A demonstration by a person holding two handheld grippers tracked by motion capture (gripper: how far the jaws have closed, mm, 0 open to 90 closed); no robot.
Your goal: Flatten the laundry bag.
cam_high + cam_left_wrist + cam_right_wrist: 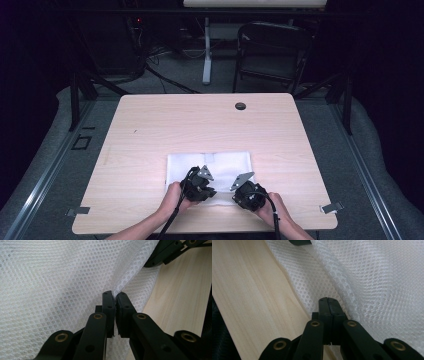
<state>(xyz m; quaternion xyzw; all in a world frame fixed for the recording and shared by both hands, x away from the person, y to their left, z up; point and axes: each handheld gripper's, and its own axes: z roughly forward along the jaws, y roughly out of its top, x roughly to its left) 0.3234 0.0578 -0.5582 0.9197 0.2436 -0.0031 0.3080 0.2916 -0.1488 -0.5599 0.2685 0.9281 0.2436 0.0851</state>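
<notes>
White mesh bag (215, 165) between shut jaws

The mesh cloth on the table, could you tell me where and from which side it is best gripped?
Grip the mesh cloth along its near edge, coming in from the person's side: it lies flat, and only there does the thin edge lift into a fold, as the left gripper and right gripper now pinch it.

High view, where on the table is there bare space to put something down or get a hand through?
The table is bare between the white mesh cloth and the far edge, up to the round grommet, and in strips left and right of the cloth. The near middle is crowded: left gripper and right gripper pinch the cloth's near edge.
</notes>
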